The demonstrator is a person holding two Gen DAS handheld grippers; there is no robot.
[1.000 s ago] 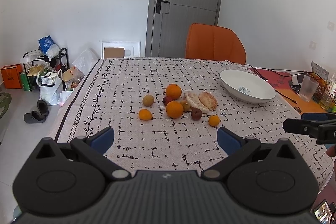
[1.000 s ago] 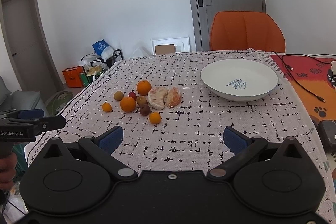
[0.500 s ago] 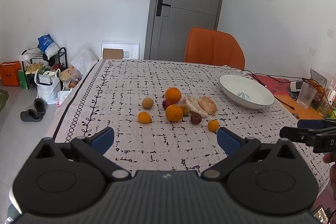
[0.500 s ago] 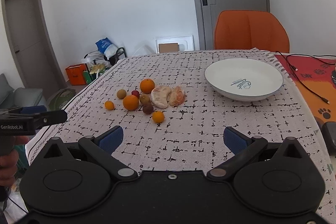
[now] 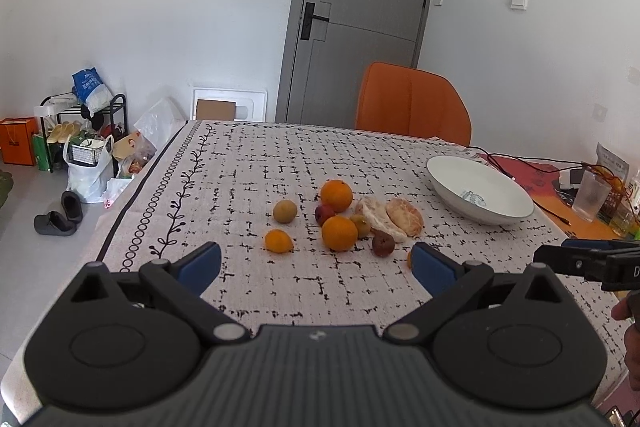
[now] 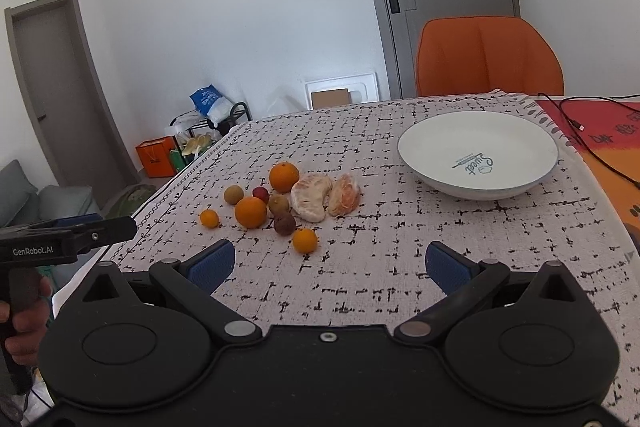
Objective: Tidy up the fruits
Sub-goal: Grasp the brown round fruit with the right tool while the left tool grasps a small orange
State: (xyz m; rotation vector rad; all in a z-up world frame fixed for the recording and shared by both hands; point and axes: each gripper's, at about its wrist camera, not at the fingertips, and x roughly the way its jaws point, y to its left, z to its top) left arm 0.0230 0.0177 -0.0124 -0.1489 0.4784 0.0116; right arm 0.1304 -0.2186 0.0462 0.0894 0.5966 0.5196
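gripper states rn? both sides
Left gripper: open, holding nothing, above the tablecloth short of the fruit.
Right gripper: open, holding nothing, small orange just ahead between its fingers' line.

Tabletop, covered by grey cloth with black dashes. Carries: white bowl; two oranges; peeled citrus halves; several small fruits clustered; orange mat with black cable.

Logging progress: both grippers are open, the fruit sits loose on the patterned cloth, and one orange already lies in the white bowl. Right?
Not quite. The right wrist view shows the white bowl holding no fruit; every fruit, including the large oranges, lies on the patterned cloth. The rest stands.
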